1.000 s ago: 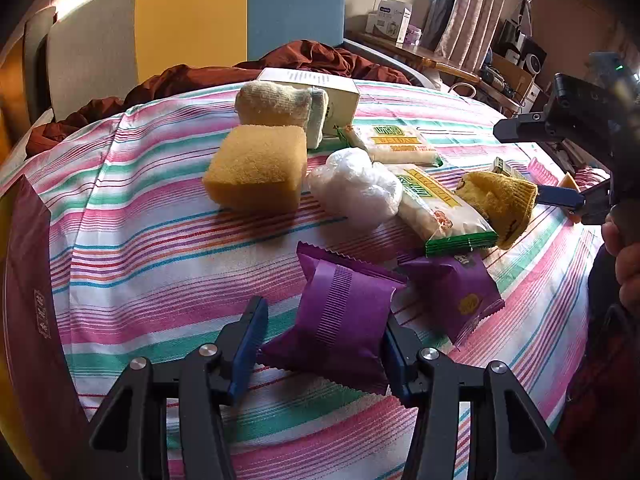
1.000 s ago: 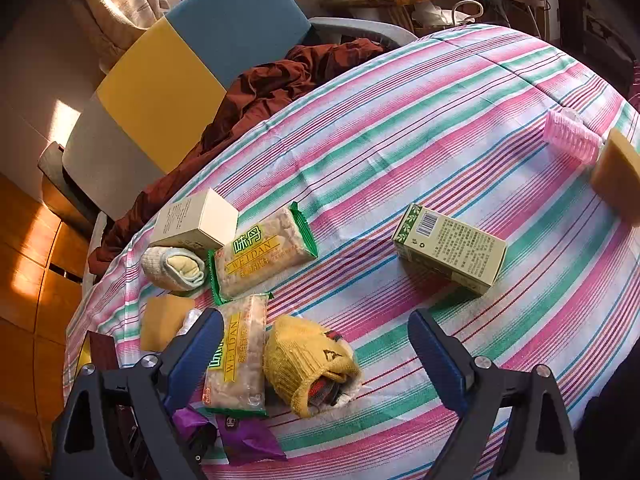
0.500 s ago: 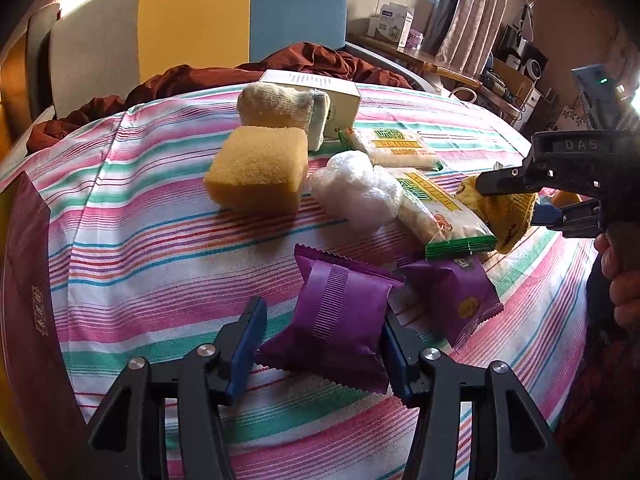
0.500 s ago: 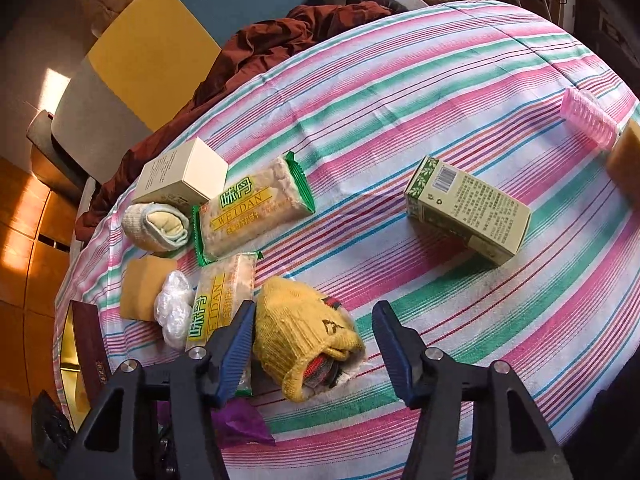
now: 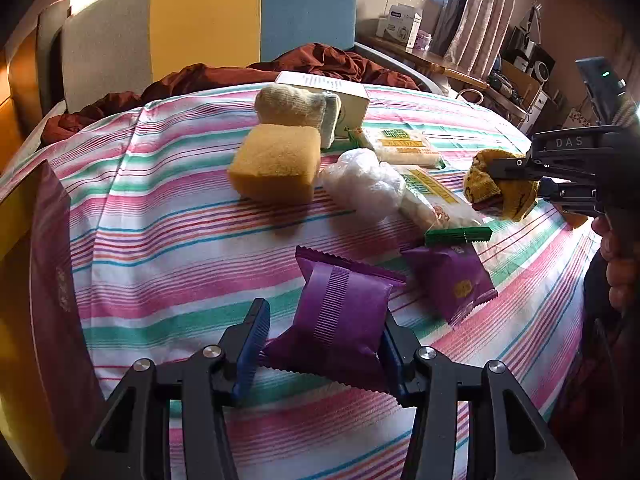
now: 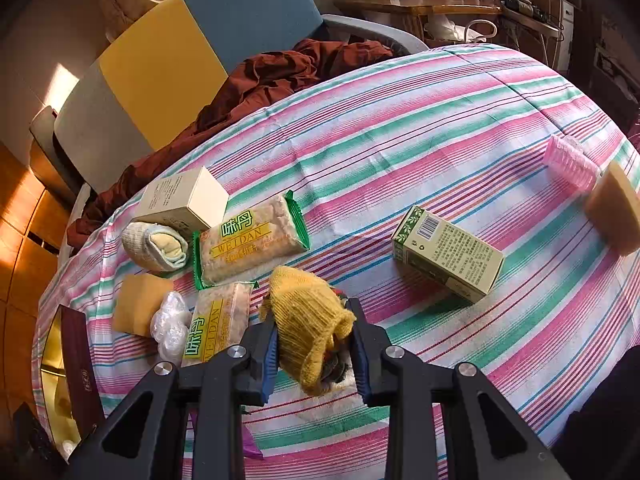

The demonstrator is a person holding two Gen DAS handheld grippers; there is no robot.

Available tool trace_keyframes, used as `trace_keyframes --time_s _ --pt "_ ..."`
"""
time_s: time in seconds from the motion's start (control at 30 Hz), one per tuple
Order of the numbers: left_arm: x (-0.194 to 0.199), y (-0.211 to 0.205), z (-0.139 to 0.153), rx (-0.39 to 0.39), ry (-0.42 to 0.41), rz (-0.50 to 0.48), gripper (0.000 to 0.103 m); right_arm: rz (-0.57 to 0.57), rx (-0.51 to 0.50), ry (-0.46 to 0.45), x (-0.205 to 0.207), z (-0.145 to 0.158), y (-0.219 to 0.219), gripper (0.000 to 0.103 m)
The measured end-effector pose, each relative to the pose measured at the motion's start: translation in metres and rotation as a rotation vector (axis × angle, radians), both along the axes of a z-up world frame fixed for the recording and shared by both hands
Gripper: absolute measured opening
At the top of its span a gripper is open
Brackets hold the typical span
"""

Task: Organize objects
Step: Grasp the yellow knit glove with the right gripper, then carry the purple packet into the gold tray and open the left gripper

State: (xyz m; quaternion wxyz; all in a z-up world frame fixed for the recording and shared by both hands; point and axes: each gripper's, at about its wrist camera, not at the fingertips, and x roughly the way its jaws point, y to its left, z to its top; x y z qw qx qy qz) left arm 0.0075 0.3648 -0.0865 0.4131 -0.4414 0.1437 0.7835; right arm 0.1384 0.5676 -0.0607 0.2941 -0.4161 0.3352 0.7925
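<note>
A purple snack packet stands tilted between the fingers of my left gripper. The jaws are closing and both blue pads touch the packet's edges. A second purple packet lies just to its right. My right gripper is shut on a yellow knitted bundle. In the left wrist view that gripper holds the yellow bundle a little above the striped cloth, with a person's hand behind it.
Grouped on the cloth are a yellow sponge, a white plastic wad, two green-edged cracker packs, a rolled pale sock and a cream box. A green box, a pink roller and a tan block lie to the right. A dark red box stands at the left edge.
My right gripper's jaws came in from wide apart and closed on the yellow bundle, which now hangs off the cloth. The left gripper and its purple packet have hardly moved.
</note>
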Motion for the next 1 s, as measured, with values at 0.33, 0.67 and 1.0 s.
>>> trace_keyframes --time_s 0.33,0.67,1.0 --pt "0.017 -0.043 0.036 0.06 0.024 0.011 0.052 0.028 0.01 -0.047 -0.003 -0.005 -0.006 0.029" --pt "-0.022 -0.134 0.074 0.104 0.061 0.197 0.052 0.045 0.049 -0.085 -0.009 -0.007 -0.012 0.029" --pt "-0.121 -0.263 0.072 -0.018 0.099 0.514 0.052 0.065 0.086 -0.119 -0.014 -0.006 -0.018 0.029"
